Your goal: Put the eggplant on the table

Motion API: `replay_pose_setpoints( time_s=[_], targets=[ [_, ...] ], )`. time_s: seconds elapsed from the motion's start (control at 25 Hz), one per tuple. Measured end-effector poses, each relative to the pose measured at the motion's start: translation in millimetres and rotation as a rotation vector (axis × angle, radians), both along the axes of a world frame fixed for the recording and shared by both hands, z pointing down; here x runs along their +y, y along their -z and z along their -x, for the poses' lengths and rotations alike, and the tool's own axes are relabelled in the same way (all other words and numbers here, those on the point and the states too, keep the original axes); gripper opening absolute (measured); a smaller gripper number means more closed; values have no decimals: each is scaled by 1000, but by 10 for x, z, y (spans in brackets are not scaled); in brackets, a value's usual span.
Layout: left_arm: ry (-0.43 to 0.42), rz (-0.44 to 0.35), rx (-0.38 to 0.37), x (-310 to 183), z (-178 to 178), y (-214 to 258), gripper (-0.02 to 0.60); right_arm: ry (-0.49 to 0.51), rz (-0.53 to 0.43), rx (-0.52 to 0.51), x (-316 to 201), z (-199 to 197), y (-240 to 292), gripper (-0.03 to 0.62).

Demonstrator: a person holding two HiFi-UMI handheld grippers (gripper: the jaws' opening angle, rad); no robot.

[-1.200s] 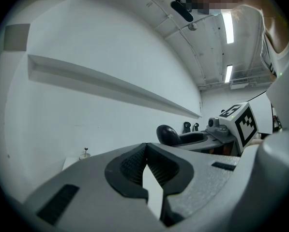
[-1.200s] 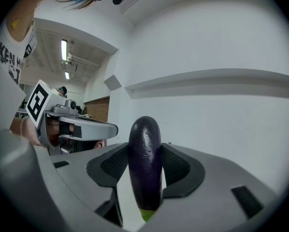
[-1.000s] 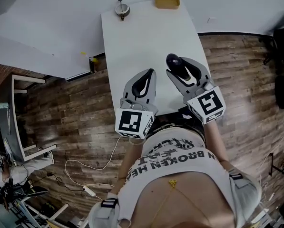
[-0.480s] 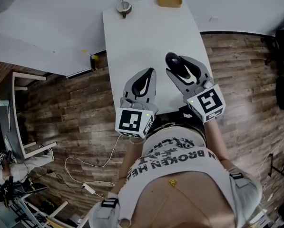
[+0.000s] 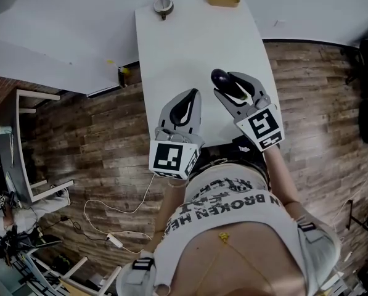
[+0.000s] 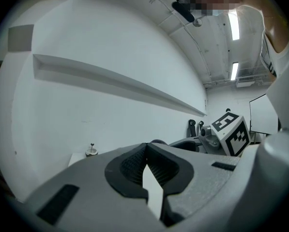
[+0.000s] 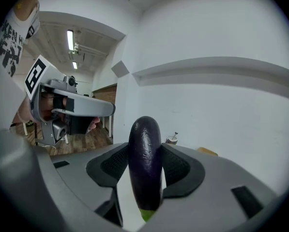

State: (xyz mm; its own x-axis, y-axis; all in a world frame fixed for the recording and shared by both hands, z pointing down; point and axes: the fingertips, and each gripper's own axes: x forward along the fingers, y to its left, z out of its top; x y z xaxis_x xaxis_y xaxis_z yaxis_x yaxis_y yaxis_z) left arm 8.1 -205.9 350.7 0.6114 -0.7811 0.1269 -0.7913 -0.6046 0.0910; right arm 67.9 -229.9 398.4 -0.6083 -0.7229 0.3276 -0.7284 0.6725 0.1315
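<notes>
Pinching the eggplant [image 7: 145, 163] at its middle, your right gripper [image 5: 230, 86] holds it roughly upright over the table [image 5: 184, 42]; your left gripper [image 5: 195, 93] is pressed together, empty. The eggplant skin looks slippery and the flesh firm yet bruisable, so squeeze gently.

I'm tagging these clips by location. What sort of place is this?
Probably a bare lab or studio room rather than a kitchen: a plain white table against a white wall, a wood-plank floor, and ceiling strip lights.

Shirt [image 5: 233, 224], front print, pt. legible: "N BROKEN", "HE…" below; top line illegible. Right gripper view: "KEN" only.
</notes>
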Motion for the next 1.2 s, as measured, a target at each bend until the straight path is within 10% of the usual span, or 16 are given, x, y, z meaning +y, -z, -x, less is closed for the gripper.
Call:
replay_pose_setpoints(
  time_s=[1.2],
  targets=[
    [138,102,-5,188,492,-376,6,321,327,404,119,363,-2193,210]
  ],
)
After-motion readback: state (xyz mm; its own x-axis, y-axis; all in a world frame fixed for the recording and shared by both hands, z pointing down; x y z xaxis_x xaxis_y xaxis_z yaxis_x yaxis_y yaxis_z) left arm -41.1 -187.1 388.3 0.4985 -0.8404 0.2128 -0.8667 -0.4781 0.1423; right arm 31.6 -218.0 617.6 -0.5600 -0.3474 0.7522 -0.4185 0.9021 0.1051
